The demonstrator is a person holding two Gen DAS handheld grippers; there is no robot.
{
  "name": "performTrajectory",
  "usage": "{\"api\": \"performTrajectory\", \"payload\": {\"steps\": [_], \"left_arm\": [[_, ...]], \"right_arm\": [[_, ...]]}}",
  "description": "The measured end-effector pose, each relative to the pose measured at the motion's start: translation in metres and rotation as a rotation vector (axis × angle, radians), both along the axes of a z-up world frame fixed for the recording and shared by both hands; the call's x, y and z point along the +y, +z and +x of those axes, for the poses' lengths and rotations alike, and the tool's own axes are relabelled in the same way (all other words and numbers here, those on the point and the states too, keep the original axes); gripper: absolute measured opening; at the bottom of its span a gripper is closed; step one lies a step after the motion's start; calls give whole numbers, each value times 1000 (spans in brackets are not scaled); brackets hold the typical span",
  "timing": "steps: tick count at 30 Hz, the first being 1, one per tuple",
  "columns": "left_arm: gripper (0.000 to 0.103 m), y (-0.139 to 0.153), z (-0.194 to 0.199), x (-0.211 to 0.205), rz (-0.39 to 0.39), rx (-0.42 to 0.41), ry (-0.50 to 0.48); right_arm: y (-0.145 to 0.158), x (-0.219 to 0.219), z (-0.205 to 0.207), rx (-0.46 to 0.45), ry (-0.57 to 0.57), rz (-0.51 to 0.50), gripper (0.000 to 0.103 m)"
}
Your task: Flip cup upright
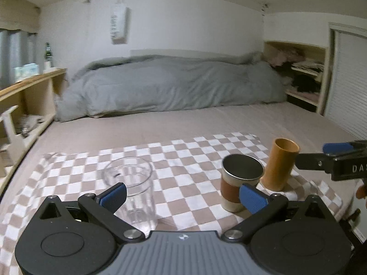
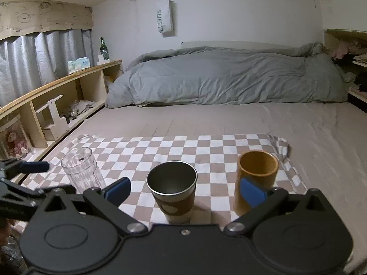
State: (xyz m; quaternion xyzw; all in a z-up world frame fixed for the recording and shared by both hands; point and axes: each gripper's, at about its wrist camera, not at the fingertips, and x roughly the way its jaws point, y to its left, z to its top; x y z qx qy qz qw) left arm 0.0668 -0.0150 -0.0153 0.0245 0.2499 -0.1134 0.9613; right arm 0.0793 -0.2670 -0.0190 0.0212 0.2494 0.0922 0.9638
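Three cups stand upright on a checkered cloth (image 1: 183,158) (image 2: 183,151). A clear plastic cup (image 1: 135,183) (image 2: 80,169) is on the left, a steel cup with a brown sleeve (image 1: 238,178) (image 2: 174,190) in the middle, and an orange cup (image 1: 279,165) (image 2: 257,176) on the right. My left gripper (image 1: 183,197) is open and empty, near the clear and steel cups. My right gripper (image 2: 184,191) is open and empty, with the steel cup between its fingers' span. The right gripper also shows at the right edge of the left wrist view (image 1: 339,158).
The cloth lies on a beige mattress (image 2: 252,119). A grey duvet (image 2: 229,75) is bunched at the far end. Wooden shelves (image 2: 57,100) run along the left side and a shelf unit (image 1: 302,75) stands at the far right.
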Motion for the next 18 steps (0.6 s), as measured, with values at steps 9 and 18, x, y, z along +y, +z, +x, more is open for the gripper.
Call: {"api": "performTrajectory", "payload": {"steps": [9, 18], "left_arm": [[103, 3, -18, 8, -34, -4, 120], [103, 2, -26, 16, -71, 2, 179]], "right_arm": [[2, 11, -22, -43, -25, -46, 103], [-1, 18, -33, -47, -60, -43, 103]]}}
